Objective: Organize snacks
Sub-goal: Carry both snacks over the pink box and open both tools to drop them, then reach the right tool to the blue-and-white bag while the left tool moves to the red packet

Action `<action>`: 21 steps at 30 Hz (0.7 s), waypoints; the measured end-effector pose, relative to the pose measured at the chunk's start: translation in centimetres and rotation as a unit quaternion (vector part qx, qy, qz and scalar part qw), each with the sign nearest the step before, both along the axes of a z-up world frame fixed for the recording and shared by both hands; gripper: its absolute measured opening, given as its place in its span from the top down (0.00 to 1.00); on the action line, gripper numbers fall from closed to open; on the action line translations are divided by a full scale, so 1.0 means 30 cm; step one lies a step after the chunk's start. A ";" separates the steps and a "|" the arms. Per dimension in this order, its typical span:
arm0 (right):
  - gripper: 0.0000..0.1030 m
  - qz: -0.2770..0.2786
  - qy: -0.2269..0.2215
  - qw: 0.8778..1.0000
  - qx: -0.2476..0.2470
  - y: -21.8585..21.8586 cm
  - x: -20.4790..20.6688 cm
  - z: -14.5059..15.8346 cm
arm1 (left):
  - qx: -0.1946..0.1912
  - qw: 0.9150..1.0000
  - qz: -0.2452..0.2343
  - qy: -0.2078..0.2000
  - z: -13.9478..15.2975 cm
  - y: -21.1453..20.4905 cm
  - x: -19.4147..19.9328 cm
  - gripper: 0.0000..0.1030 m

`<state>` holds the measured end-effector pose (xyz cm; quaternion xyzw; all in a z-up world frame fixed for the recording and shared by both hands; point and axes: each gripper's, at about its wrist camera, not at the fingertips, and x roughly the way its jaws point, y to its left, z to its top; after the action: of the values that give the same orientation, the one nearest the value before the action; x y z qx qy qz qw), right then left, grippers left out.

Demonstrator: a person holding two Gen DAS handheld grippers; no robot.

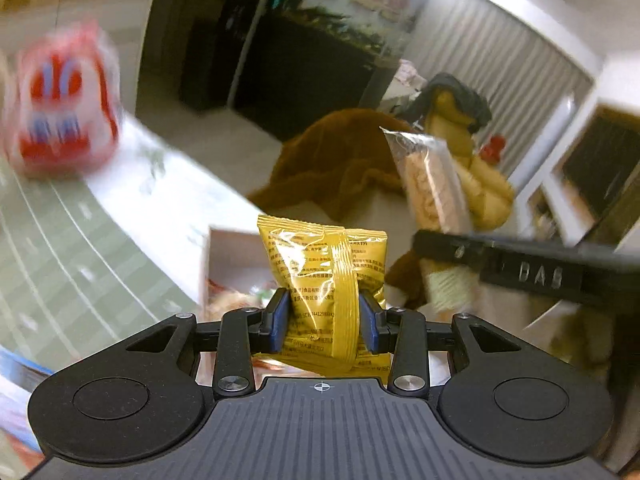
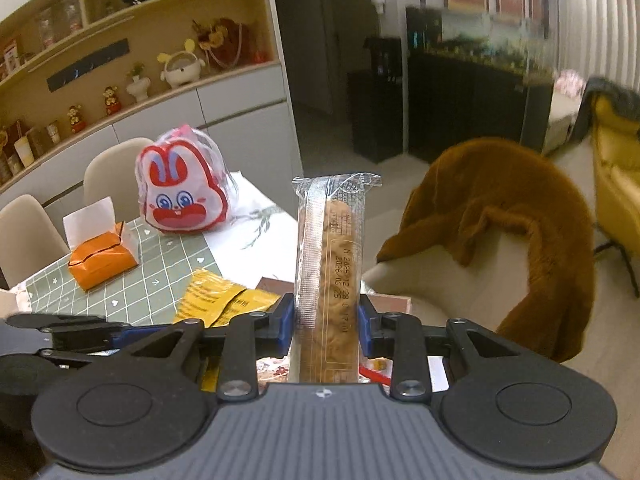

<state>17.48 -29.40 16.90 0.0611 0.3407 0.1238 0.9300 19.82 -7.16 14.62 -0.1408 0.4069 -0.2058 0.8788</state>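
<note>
1. A yellow snack packet [image 1: 324,296] was gripped between the blue pads of the left gripper [image 1: 323,320], its lower half pinched in and its top standing clear above the fingers.
2. A long clear packet of biscuits [image 2: 330,276] was clamped upright in the right gripper [image 2: 326,326], its crimped top end well above the pads and its lower end running down behind the gripper body.
3. The yellow packet was seen to be glossy, printed with small dark text, with a raised seam down its middle; it was crumpled where the pads pressed.
4. The biscuit packet was transparent, with pale brown biscuits stacked inside and a printed date along one side.
5. Both packets were held above the table [image 2: 160,264], over an open box [image 1: 224,256] of snacks at the table's edge.
6. Both grippers were pointed forward and tilted downward, side by side; the right gripper with its biscuit packet was visible to the right in the left wrist view.
7. A red-and-white rabbit bag [image 2: 182,188] and an orange tissue pack [image 2: 102,260] were left on the table, well apart from the grippers.
</note>
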 end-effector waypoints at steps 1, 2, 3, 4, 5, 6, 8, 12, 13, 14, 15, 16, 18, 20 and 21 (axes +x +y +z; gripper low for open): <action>0.69 0.008 0.009 1.000 0.004 0.005 0.031 -0.034 | -0.014 1.000 0.001 0.023 -0.046 0.006 0.037 0.60; 0.68 0.016 0.026 1.000 -0.001 0.014 0.064 -0.070 | -0.015 0.999 0.002 0.040 -0.091 0.010 0.064 0.60; 0.66 0.015 0.044 0.999 -0.007 0.019 0.084 -0.100 | -0.007 0.999 0.004 0.047 -0.126 0.014 0.075 0.60; 0.60 0.014 0.060 0.998 -0.013 0.022 0.098 -0.129 | -0.002 0.999 0.009 0.049 -0.146 0.023 0.073 0.60; 0.57 0.014 0.065 0.998 -0.016 0.020 0.100 -0.149 | -0.009 0.999 0.018 0.048 -0.159 0.045 0.064 0.60; 0.55 0.009 0.063 0.998 -0.018 0.012 0.096 -0.163 | -0.024 0.998 0.030 0.051 -0.168 0.075 0.054 0.60; 0.44 -0.008 0.063 0.998 -0.018 -0.007 0.089 -0.179 | -0.047 0.995 0.066 0.060 -0.184 0.146 0.027 0.60; 0.43 -0.015 0.072 0.997 -0.032 -0.001 0.082 -0.196 | -0.032 0.987 0.137 0.078 -0.218 0.295 -0.026 0.60; 0.43 -0.012 0.069 0.996 -0.046 0.018 0.077 -0.199 | -0.029 0.985 0.150 0.079 -0.224 0.335 -0.041 0.60; 0.43 -0.005 0.066 0.996 -0.062 0.044 0.071 -0.200 | -0.024 0.982 0.169 0.079 -0.228 0.379 -0.065 0.60; 0.42 0.005 0.062 0.995 -0.075 0.070 0.059 -0.201 | -0.019 0.978 0.191 0.079 -0.228 0.426 -0.084 0.60; 0.41 0.017 0.060 0.995 -0.084 0.100 0.057 -0.205 | -0.013 0.973 0.216 0.078 -0.230 0.472 -0.107 0.60; 0.41 0.041 0.058 0.993 -0.096 0.174 0.049 -0.216 | 0.000 0.961 0.265 0.082 -0.246 0.578 -0.138 0.60; 0.41 0.061 0.061 0.992 -0.095 0.237 0.032 -0.227 | 0.015 0.946 0.313 0.088 -0.268 0.675 -0.158 0.60; 0.41 0.069 0.062 0.991 -0.092 0.261 0.021 -0.229 | 0.023 0.939 0.331 0.088 -0.277 0.713 -0.154 0.60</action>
<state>18.12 -21.58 10.02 -0.0407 0.4115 0.1521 0.8977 15.19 14.23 6.30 -0.2650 0.4177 0.1190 0.8609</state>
